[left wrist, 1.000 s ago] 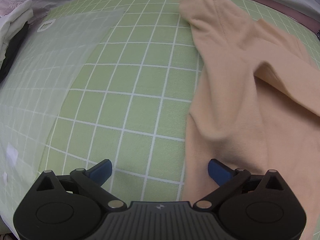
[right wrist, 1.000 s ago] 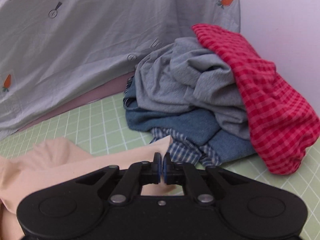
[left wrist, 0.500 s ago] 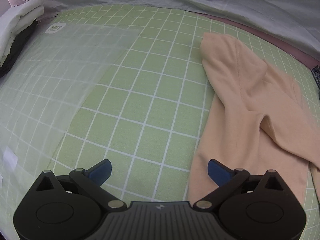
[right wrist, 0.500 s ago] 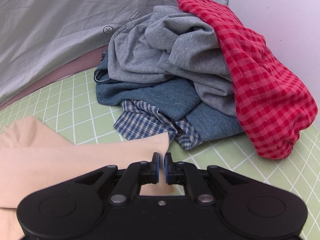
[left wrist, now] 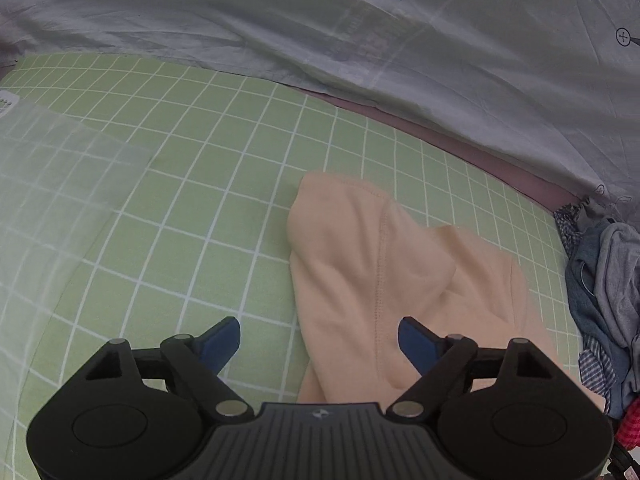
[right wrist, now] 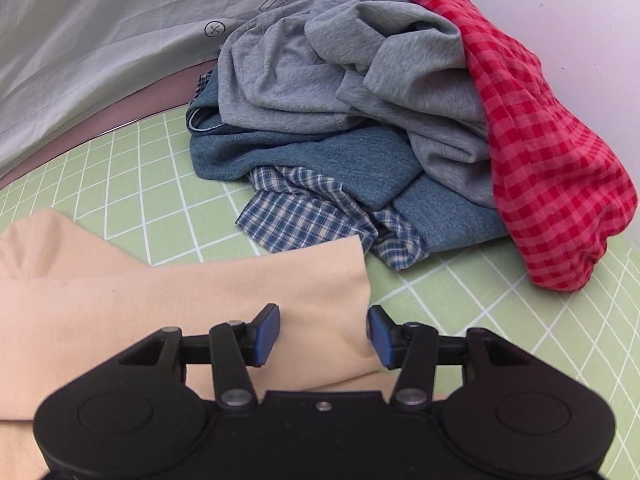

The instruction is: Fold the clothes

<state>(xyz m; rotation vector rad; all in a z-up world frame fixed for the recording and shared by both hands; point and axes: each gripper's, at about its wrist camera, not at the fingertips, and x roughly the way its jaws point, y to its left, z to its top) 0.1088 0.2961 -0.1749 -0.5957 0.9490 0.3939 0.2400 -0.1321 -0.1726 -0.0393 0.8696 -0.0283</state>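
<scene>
Claws [right wrist: 323, 335] over green grid mat [left wrist: 224, 184] (bedsheet [left wrist: 360, 40] behind)

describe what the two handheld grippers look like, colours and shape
Both match. The left gripper and right gripper each have a matte black body with two round lobes, black linkage arms on silver pivot pins, and blue fingertip pads. The left's centre is ribbed with a small logo.
</scene>
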